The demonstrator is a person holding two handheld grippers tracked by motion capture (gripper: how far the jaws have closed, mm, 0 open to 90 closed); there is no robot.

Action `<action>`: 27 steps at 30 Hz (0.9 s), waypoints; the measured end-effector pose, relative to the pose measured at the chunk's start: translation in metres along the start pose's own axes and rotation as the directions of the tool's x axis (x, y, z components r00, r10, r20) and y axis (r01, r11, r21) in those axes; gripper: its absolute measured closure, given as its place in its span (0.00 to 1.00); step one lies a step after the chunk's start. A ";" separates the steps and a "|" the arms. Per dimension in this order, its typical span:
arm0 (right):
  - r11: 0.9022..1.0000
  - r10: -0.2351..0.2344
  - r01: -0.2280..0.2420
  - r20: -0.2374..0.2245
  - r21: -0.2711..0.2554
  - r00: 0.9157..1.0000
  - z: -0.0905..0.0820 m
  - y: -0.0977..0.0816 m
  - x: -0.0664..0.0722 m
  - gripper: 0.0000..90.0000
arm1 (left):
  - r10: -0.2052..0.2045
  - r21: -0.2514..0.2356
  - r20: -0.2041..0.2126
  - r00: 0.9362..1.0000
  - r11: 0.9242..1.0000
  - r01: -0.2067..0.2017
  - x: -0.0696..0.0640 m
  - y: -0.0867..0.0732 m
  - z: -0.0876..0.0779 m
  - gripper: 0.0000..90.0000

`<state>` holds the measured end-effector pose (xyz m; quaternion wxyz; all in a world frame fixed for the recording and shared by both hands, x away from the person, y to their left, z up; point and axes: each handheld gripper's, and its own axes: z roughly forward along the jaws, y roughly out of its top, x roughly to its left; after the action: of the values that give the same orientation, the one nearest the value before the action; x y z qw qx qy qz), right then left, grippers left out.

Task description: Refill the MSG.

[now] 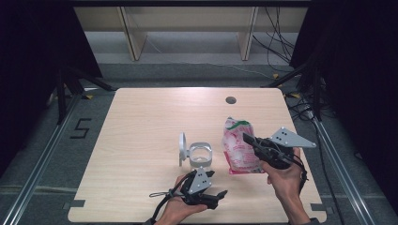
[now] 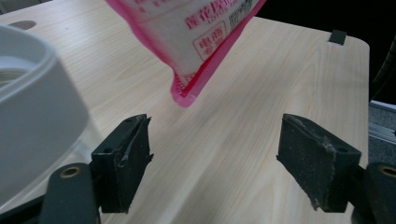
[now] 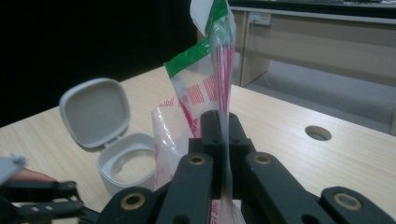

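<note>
The right gripper [image 1: 248, 139] has its jaws pressed together on the pink and white bag [image 1: 240, 149], and it holds the bag by its thin plastic edge. In the right gripper view the two black jaws meet in the middle with the plastic film pinched between them, and the green strip at the top of the bag [image 3: 205, 51] rises above them. The bag hangs tilted over the right half of the tabletop [image 1: 150, 122]. In the left gripper view its lower corner [image 2: 187, 95] is lifted clear of the wood.

The left gripper [image 1: 221, 193] is near the front edge of the tabletop, a little right of the middle, in the person's left hand [image 1: 180, 208]. Its jaws stand wide apart with nothing between them; only bare wood shows in the gap, and its pads [image 2: 123, 158] touch nothing. It points to the right, toward the bag.

Just behind the left gripper stands the grey container [image 1: 200, 154], near the middle of the tabletop. Its hinged lid [image 1: 182, 148] is open and stands upright on the left side of the container. In the right gripper view the container [image 3: 123, 170] is to the left of the bag, close to it but not touching.

A round hole [image 1: 230, 100] is in the tabletop near the back edge, well apart from the bag.
</note>
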<state>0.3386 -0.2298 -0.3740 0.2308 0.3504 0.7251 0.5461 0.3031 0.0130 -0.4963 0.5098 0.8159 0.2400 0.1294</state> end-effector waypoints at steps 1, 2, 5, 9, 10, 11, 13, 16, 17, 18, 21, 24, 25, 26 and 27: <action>1.000 -0.015 0.015 -0.011 -0.011 1.000 0.000 0.002 0.001 1.00 | 0.004 0.004 -0.005 1.000 1.000 -0.004 0.000 0.000 0.002 0.26; 1.000 -0.023 0.023 -0.021 -0.020 1.000 0.000 0.003 0.002 1.00 | 0.001 0.004 -0.009 1.000 1.000 -0.001 -0.001 0.001 0.004 0.26; 0.999 -0.027 0.027 -0.017 -0.035 0.999 -0.003 0.007 0.006 1.00 | -0.003 -0.001 -0.018 1.000 1.000 0.003 -0.002 0.004 0.010 0.25; 0.999 -0.033 0.032 -0.038 -0.036 0.999 -0.008 0.012 0.014 1.00 | -0.023 -0.002 -0.037 0.999 1.000 0.023 -0.004 0.007 0.019 0.25; 0.999 -0.030 0.029 -0.050 -0.030 0.998 -0.009 0.013 0.015 1.00 | -0.023 -0.002 -0.038 0.999 1.000 0.023 -0.004 0.007 0.021 0.25; 0.999 -0.024 0.023 -0.042 -0.031 0.999 -0.011 0.015 0.016 1.00 | -0.005 0.009 -0.049 0.999 1.000 0.006 -0.002 0.007 0.023 0.25; 0.999 -0.026 0.023 -0.057 -0.048 0.998 -0.014 0.018 0.018 1.00 | -0.023 0.000 -0.061 0.998 1.000 0.023 -0.002 0.008 0.026 0.26; 0.999 -0.017 0.014 -0.068 -0.046 0.998 -0.018 0.021 0.024 1.00 | -0.058 -0.023 -0.064 0.996 0.998 0.057 0.000 0.009 0.030 0.28; 0.997 -0.053 0.049 -0.064 -0.056 0.997 -0.017 0.023 0.024 1.00 | -0.056 -0.026 -0.056 0.997 0.998 0.055 0.001 0.009 0.031 0.30; 0.998 -0.043 0.040 -0.060 -0.048 0.997 -0.017 0.023 0.026 1.00 | -0.054 -0.022 -0.060 0.997 0.998 0.053 0.001 0.010 0.032 0.32; 0.997 -0.058 0.054 -0.083 -0.052 0.995 -0.013 0.024 0.029 1.00 | -0.053 -0.060 -0.045 0.998 0.997 0.050 0.003 0.011 0.033 0.42; 0.998 -0.045 0.041 -0.089 -0.053 0.995 -0.009 0.022 0.030 1.00 | -0.044 -0.090 -0.039 0.998 0.995 0.040 0.000 0.012 0.034 0.63; 0.998 -0.037 0.033 -0.085 -0.047 0.996 -0.008 0.021 0.031 1.00 | -0.059 -0.088 -0.043 0.997 0.995 0.055 0.000 0.012 0.034 0.65; 0.999 -0.026 0.021 -0.093 -0.049 0.995 -0.006 0.021 0.033 1.00 | -0.098 -0.100 -0.041 0.994 0.991 0.093 0.001 0.013 0.033 0.68; 0.998 -0.043 0.038 -0.093 -0.057 0.995 -0.004 0.021 0.033 1.00 | -0.113 -0.113 -0.027 0.993 0.988 0.109 0.001 0.013 0.032 0.72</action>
<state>0.3201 -0.2042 -0.3508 0.2171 0.3029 0.7269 0.5768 0.3222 -0.0157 -0.4987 0.5569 0.7693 0.2860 0.1278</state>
